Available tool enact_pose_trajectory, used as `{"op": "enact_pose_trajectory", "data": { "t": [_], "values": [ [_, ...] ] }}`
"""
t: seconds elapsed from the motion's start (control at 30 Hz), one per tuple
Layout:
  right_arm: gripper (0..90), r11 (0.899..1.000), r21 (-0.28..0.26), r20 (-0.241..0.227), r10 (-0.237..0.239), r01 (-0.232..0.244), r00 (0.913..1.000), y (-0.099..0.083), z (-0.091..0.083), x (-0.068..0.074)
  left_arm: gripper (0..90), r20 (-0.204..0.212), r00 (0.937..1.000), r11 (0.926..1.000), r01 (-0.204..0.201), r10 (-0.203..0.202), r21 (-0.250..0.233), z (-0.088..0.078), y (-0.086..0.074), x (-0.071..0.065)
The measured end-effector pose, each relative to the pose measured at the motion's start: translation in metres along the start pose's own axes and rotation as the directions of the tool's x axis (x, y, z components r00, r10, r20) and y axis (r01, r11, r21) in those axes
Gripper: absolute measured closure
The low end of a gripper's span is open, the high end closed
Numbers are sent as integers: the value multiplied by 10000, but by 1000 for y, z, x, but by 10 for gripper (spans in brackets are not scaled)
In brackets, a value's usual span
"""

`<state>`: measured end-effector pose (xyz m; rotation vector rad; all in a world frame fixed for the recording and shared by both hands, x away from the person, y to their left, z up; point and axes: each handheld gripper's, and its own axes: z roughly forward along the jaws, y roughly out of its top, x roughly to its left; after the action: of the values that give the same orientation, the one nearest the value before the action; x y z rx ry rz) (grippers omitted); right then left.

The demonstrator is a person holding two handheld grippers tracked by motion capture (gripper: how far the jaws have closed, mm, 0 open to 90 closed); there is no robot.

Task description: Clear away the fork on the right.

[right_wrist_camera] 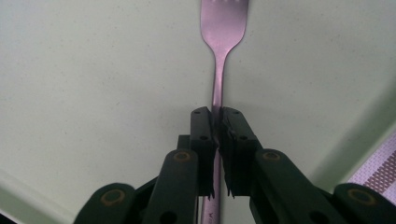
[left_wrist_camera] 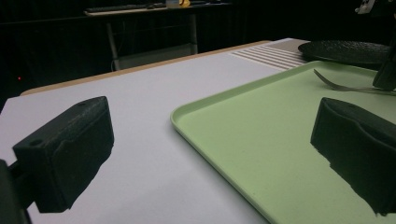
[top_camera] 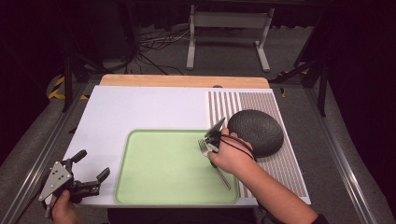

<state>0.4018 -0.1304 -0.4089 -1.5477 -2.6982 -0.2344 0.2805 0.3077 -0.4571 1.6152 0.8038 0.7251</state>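
Note:
A metal fork (top_camera: 215,163) lies over the right part of the light green tray (top_camera: 159,177), tines toward the far left. My right gripper (right_wrist_camera: 216,122) is shut on the fork (right_wrist_camera: 219,70) at its neck, just above the tray surface (right_wrist_camera: 93,93). In the high view the right gripper (top_camera: 211,143) sits under the person's hand near the tray's right edge. My left gripper (top_camera: 91,169) rests open off the tray's near left corner, nothing between its fingers (left_wrist_camera: 70,149). The tray (left_wrist_camera: 261,135) and the fork (left_wrist_camera: 343,86) appear beyond the left gripper's jaws.
A dark round plate (top_camera: 255,131) stands on a striped placemat (top_camera: 275,154) right of the tray. The white board (top_camera: 140,109) covers the table, with a wooden edge (top_camera: 184,80) behind. A metal stand (top_camera: 229,35) is on the floor beyond.

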Motion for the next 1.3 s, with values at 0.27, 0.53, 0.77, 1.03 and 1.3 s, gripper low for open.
{"op": "enact_pose_trajectory", "data": {
  "t": [0.27,0.53,0.77,1.03,1.3],
  "values": [
    [729,9975,-576,-93,-409,403,9991,0,-10,2,1,7,10000,10000,9,-9,-3,0,0,0],
    [302,9471,-2605,-237,-2004,1874,9794,1,-12,4,1,3,10000,10000,11,-11,-6,0,0,0],
    [483,8784,-3468,-271,-3597,3287,9327,2,-8,3,1,4,10000,10000,3,-3,-8,0,0,0],
    [835,8178,-3431,759,-4662,4621,8814,2,-1,5,1,1,10000,10000,-1,1,-18,0,0,0],
    [898,8172,-3253,650,-4826,4758,8734,6,14,2,1,9,10000,10000,0,0,-8,0,0,0]
  ]
}}
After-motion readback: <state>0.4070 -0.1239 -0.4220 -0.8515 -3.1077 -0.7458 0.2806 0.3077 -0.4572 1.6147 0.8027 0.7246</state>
